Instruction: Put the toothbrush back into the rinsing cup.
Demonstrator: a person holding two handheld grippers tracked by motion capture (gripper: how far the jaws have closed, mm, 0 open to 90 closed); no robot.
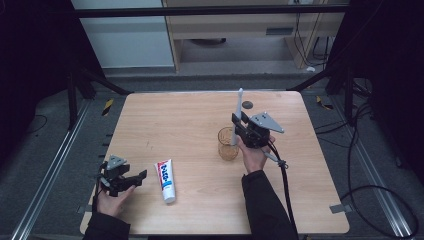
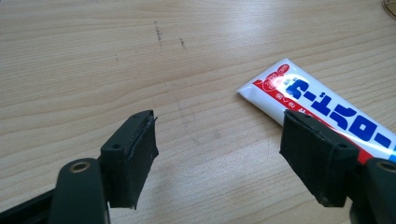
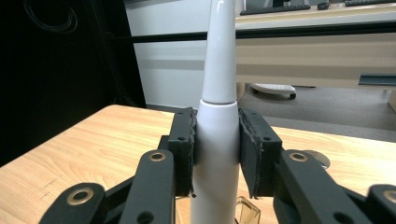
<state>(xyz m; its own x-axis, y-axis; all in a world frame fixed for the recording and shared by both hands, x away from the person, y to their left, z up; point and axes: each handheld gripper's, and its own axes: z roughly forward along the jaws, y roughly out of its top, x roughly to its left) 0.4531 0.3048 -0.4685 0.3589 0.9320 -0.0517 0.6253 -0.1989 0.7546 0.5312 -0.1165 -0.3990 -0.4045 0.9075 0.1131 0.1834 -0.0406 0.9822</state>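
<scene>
Fingers [image 3: 183,154] clamp smooth white tapered toothbrush [image 3: 218,135] above amber cup [image 1: 227,144].

The top of the white toothbrush [image 3: 218,116] is cut off by the upper edge in the right gripper view, so its head cannot be seen there. Its lower end is hidden between the jaws. Under it, the amber cup [image 3: 247,210] shows just a corner of its rim. In the left gripper view, the toothpaste tube [image 2: 317,100] is cut by the right edge and partly covered by one jaw; its cap end is not visible, and the small print stays unreadable.
</scene>
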